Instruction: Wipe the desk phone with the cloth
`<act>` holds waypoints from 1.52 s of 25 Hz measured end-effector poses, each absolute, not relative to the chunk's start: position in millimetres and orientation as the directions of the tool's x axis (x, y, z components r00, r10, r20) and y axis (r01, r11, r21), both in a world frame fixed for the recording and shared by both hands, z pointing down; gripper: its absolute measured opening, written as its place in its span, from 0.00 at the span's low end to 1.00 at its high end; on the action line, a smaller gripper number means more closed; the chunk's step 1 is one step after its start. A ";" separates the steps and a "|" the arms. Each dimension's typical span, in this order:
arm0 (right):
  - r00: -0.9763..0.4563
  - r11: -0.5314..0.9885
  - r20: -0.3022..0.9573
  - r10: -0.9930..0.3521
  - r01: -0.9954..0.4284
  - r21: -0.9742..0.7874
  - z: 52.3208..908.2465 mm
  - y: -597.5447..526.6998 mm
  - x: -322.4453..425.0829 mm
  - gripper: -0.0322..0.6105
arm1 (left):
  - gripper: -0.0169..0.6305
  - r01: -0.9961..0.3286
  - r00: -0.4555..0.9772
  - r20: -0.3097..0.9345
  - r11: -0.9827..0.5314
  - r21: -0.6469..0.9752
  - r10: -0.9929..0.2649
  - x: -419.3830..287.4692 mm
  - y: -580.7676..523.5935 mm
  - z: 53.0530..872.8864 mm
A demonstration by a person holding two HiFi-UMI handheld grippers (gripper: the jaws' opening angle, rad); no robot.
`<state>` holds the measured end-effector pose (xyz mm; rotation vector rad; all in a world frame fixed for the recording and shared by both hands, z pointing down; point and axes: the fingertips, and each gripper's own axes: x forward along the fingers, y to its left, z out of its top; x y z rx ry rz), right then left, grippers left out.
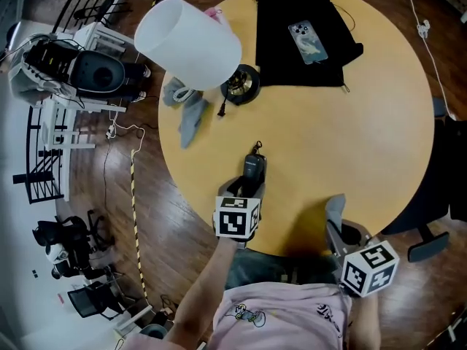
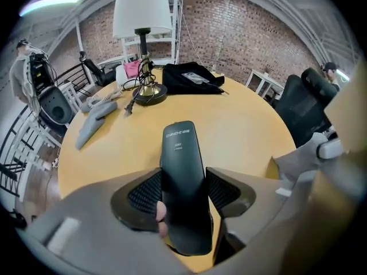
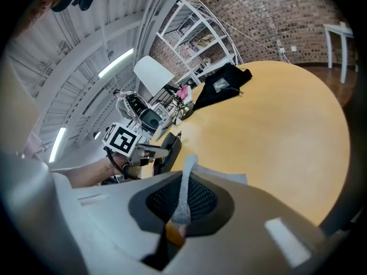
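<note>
Black desk phone handset (image 1: 252, 170) at lower centre of the head view, angled up over the near edge of the round wooden table (image 1: 365, 137). Clamped across its middle by the left gripper (image 2: 183, 193), one ribbed pad against each long side. Probably light, rigid and hard-shelled. Smooth plastic, so likely to slip or twist under a sideways push. Best kept gripped at the middle, as now, leaving the upper end and the broad face free for wiping.

Grey cloth (image 3: 184, 188) pinched in the right gripper (image 3: 182, 205), jaws together on a thin fold, at lower right of the head view. Near the handset, not touching it. Soft and limp, likely to drag and bunch. Better pressed on flat, with light strokes along the handset's length.

Farther up the table: white-shaded lamp (image 1: 188, 42), crumpled grey rag (image 1: 186, 111) below it at left, black fabric pouch (image 1: 292, 57) at top with a smartphone (image 1: 308, 41) lying on it.
</note>
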<state>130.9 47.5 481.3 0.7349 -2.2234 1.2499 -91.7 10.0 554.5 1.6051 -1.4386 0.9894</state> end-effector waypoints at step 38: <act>-0.768 0.460 0.639 -0.054 -0.587 -0.666 510.7 127.3 -50.1 0.06 | 0.41 -0.890 0.255 0.324 -0.089 0.448 -0.911 -213.1 113.2 373.8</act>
